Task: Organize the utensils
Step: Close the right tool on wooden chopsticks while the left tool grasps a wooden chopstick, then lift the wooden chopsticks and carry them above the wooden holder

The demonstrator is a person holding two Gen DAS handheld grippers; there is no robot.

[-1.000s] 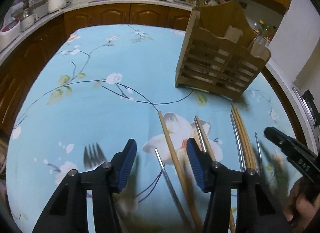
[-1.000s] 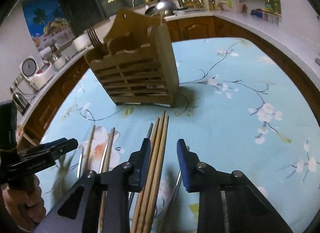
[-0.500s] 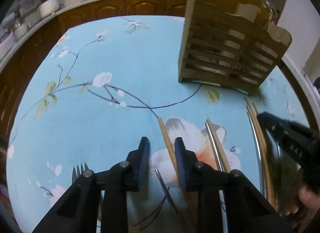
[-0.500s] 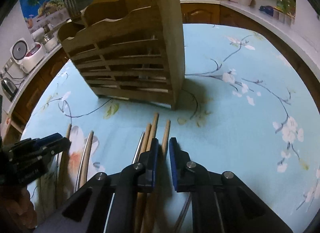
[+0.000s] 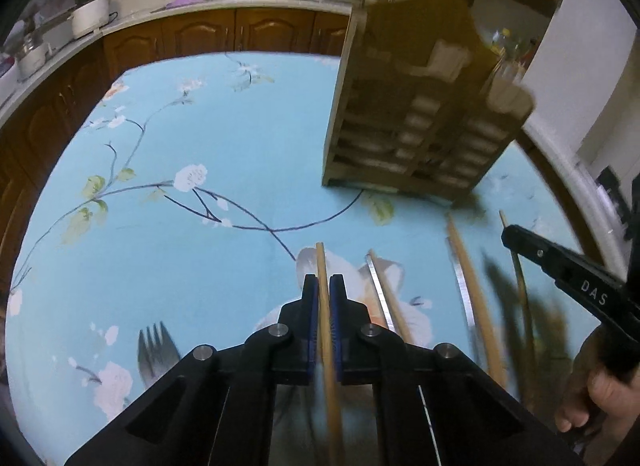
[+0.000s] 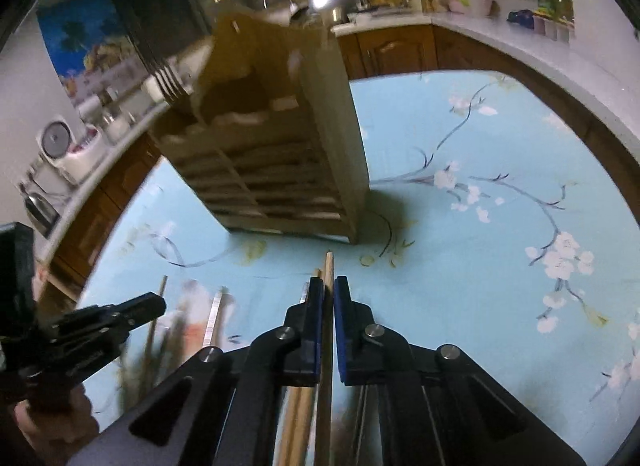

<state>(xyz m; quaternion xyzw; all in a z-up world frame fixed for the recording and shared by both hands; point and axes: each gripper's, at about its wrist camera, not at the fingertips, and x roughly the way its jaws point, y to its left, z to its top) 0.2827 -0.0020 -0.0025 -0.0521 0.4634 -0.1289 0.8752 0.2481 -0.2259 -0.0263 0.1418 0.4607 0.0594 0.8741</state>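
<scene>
Wooden chopstick point(image 5: 325, 306) clamped between left tongs' point(image 5: 324, 286) ribbed blue pads.

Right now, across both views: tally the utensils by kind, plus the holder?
Wooden chopsticks: 4 clear; blur may hide more
Metal chopsticks: 2
Forks: 2, one on the cloth, one standing in the holder
Holder: 1
Total: 9

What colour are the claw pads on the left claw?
Blue pads on a black left claw; clearest in the left wrist view.
</scene>
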